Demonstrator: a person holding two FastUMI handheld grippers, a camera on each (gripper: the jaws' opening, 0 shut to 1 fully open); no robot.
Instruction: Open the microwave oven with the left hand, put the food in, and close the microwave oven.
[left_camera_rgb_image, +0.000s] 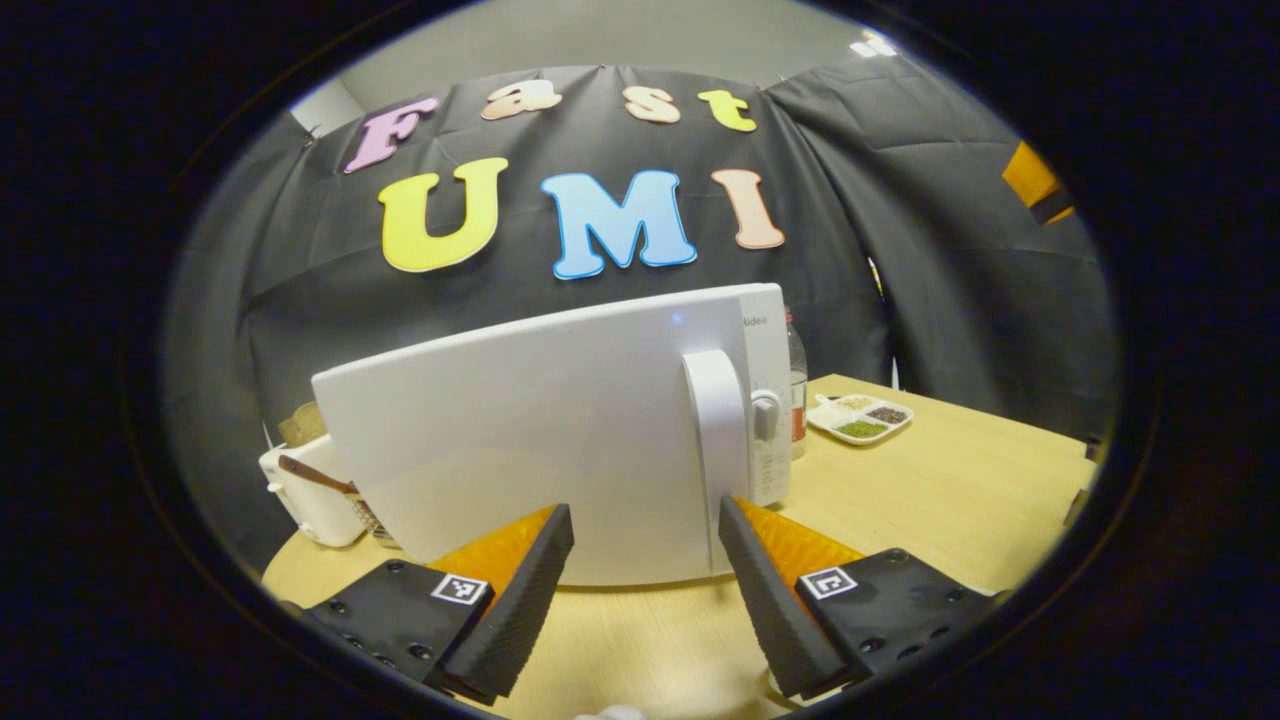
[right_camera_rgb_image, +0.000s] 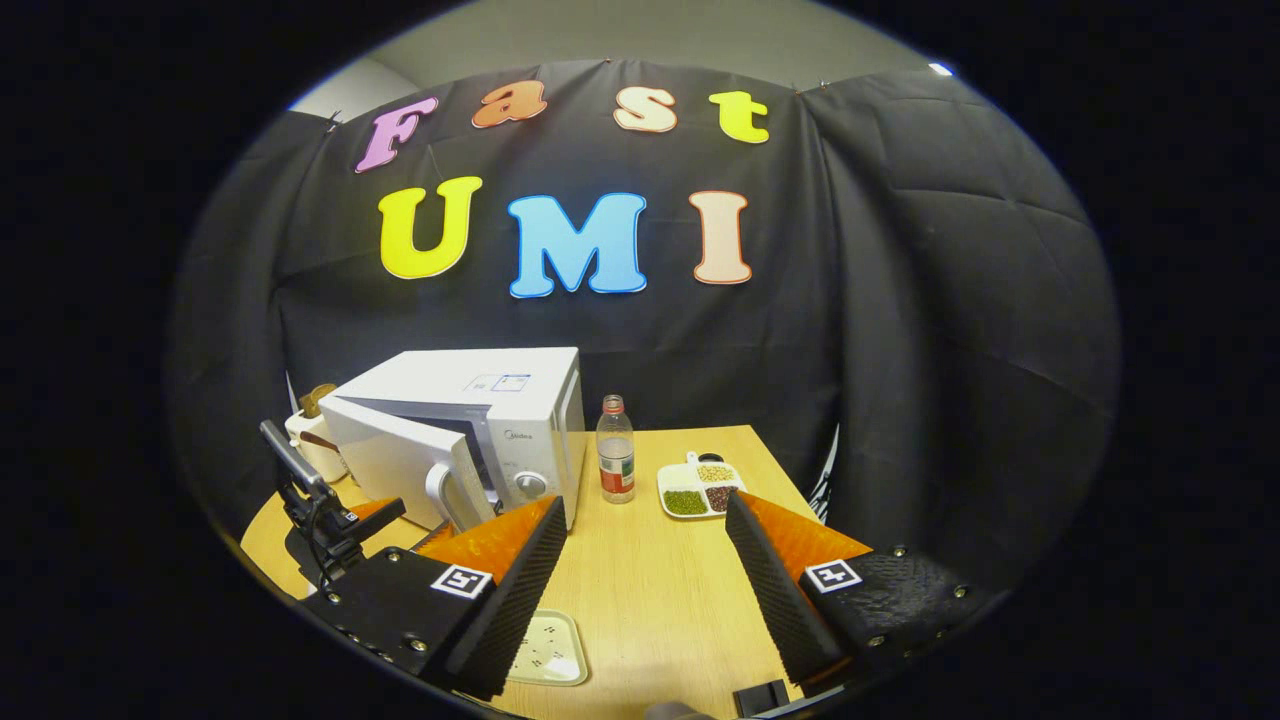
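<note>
Microwave oven at the counter's far left corner, door swung part open. Left gripper fingers spread wide, nothing held, just short of the door handle. Right gripper also wide and empty, over the near edge. Opening seems underway (not finished). Food likely the divided dish near the far right edge, beside a bottle; loading and closing remain

Brand "Midea" on microwave front panel.
</note>
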